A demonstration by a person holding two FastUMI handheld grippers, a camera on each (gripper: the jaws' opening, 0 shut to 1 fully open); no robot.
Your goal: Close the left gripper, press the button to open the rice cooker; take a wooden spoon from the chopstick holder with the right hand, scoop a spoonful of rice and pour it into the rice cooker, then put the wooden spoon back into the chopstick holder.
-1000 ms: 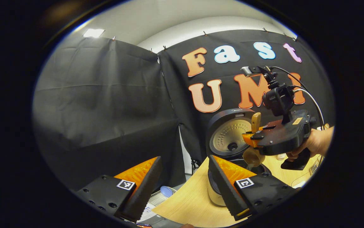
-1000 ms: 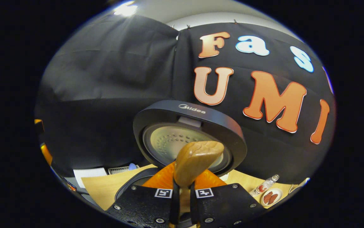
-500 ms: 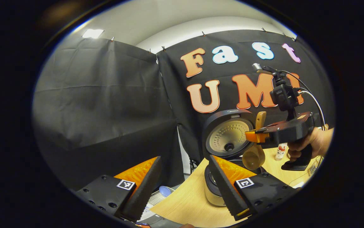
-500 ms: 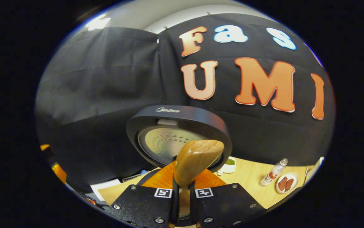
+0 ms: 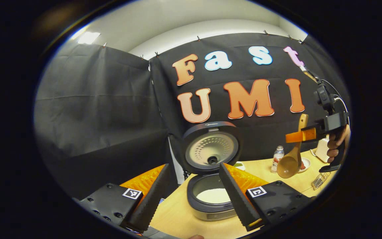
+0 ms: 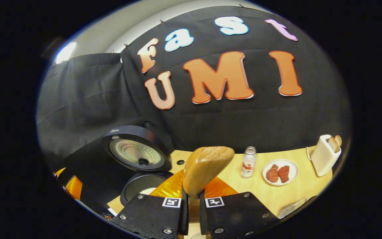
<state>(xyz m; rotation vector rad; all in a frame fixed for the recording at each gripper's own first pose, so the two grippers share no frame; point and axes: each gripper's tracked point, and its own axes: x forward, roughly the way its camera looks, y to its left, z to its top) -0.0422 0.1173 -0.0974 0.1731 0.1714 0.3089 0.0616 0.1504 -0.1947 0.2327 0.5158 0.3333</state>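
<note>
The right gripper [image 6: 191, 212] pinches a light wooden spoon [image 6: 206, 169] right of the open dark round rice cooker [image 5: 211, 186], while the left gripper [image 5: 194, 196] fingers stand spread.

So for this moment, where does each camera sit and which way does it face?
Left gripper view: rides the left tongs, open at the bottom; faces the open rice cooker, right tongs and a hand farther right.
Right gripper view: rides the right tongs, shut on the wooden spoon; faces the table.
Shared: rice cooker, bottle, spoon.
</note>
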